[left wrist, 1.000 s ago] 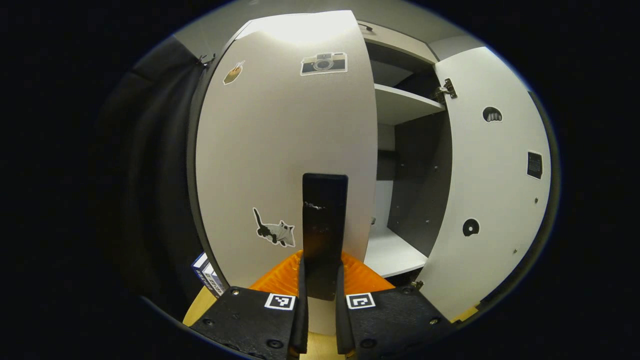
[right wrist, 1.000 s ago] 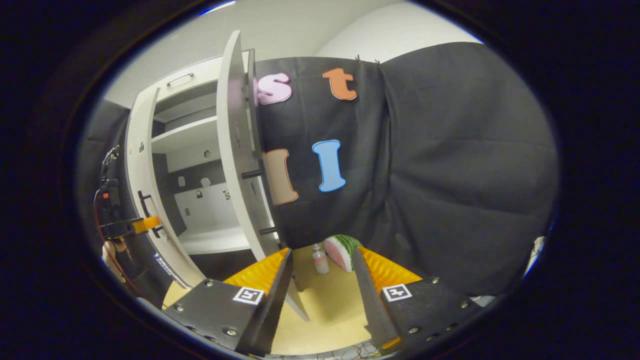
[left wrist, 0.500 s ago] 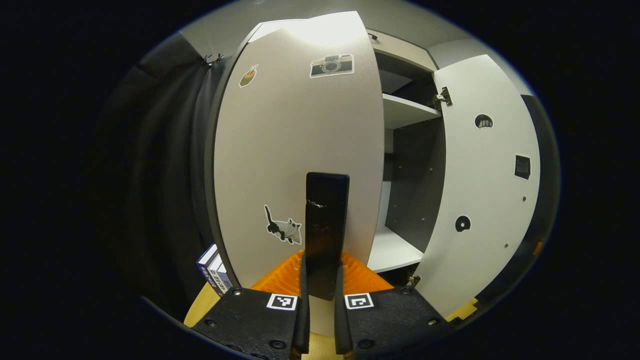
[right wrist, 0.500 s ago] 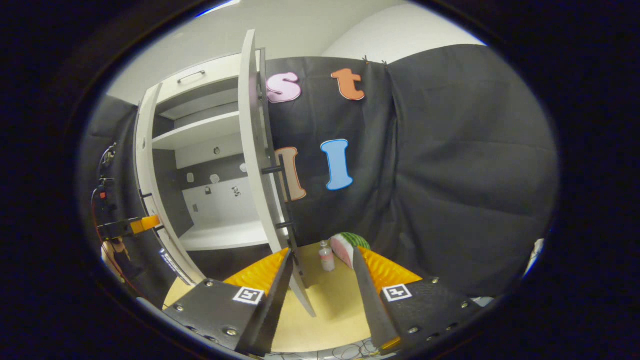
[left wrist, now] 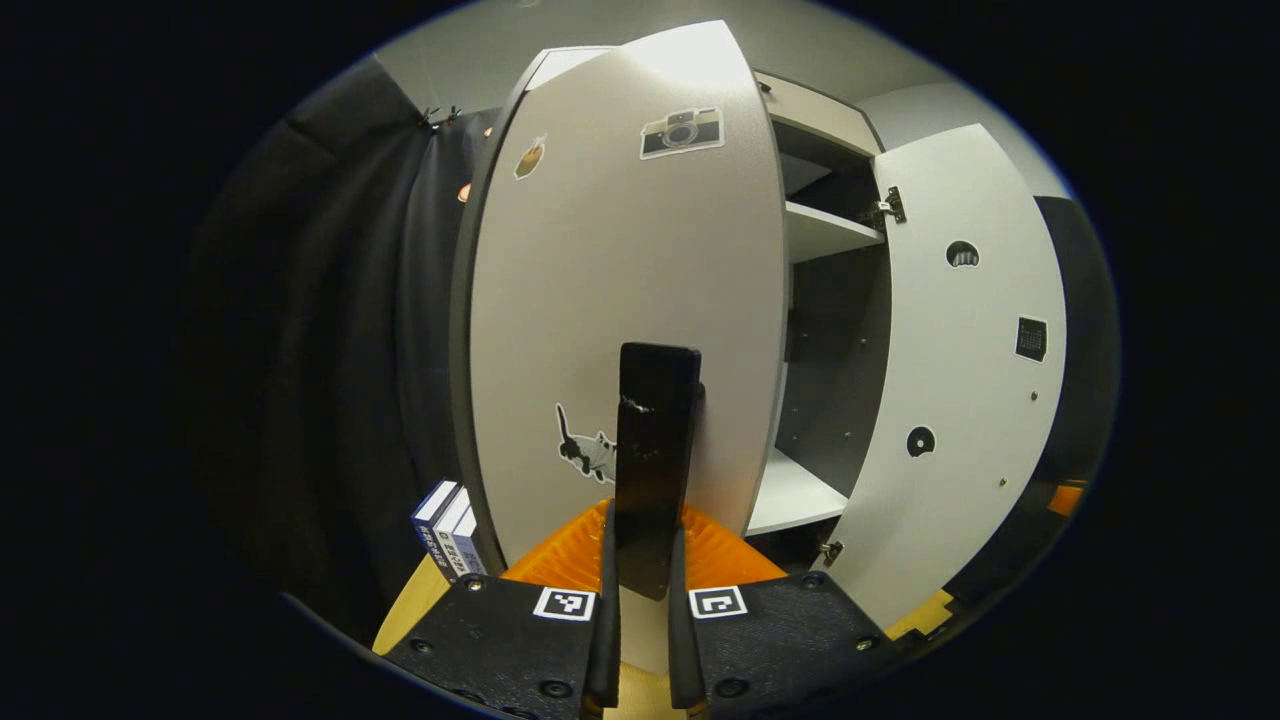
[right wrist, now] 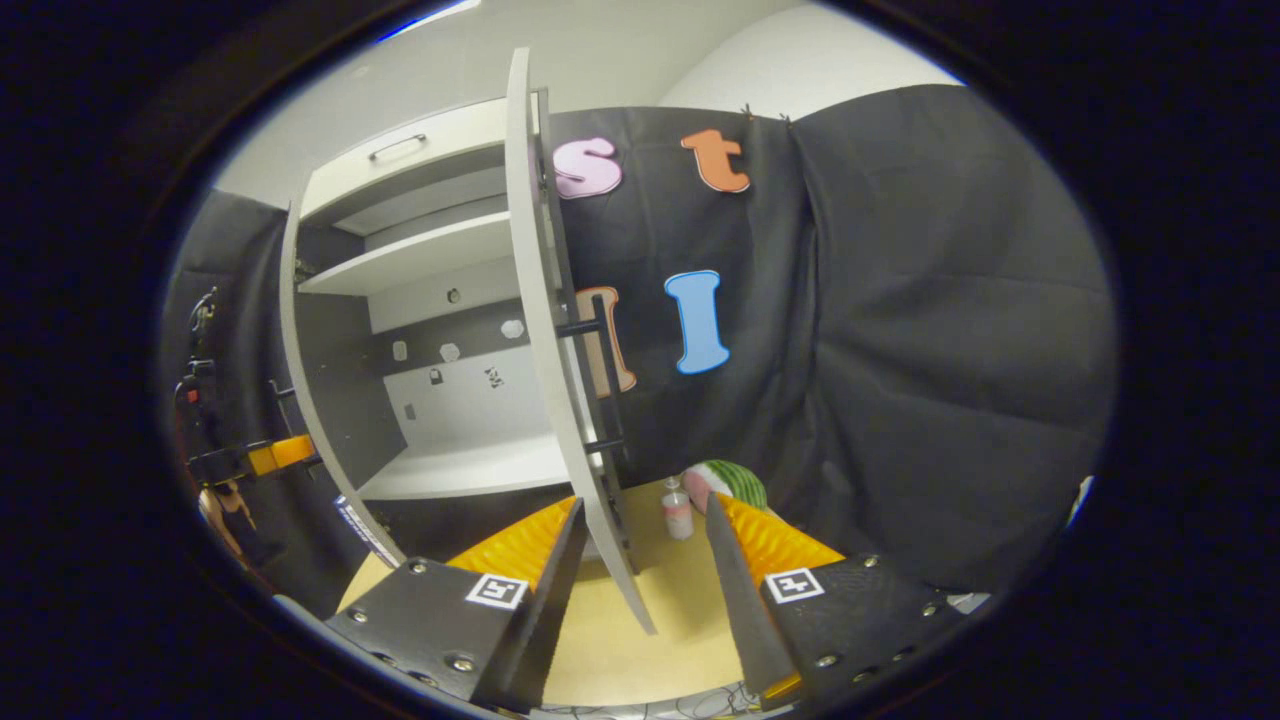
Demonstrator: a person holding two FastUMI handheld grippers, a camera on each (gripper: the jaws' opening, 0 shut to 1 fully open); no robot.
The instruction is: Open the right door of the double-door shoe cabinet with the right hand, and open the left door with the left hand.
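Left door, straight ahead, hangs half open with my left gripper clamped on its handle; my right gripper gapes empty by the right door, so next I'd pull wider.

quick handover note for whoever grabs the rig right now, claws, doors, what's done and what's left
Left claw: shut on the left door's handle. Left door swung well out.
Right claw: open, holding nothing, close to the right door's edge; its handle is free.
Right door stands wide open, shelves exposed.
Done: right door, and most of the left.
Left: probably just finish the left door's swing and let go.
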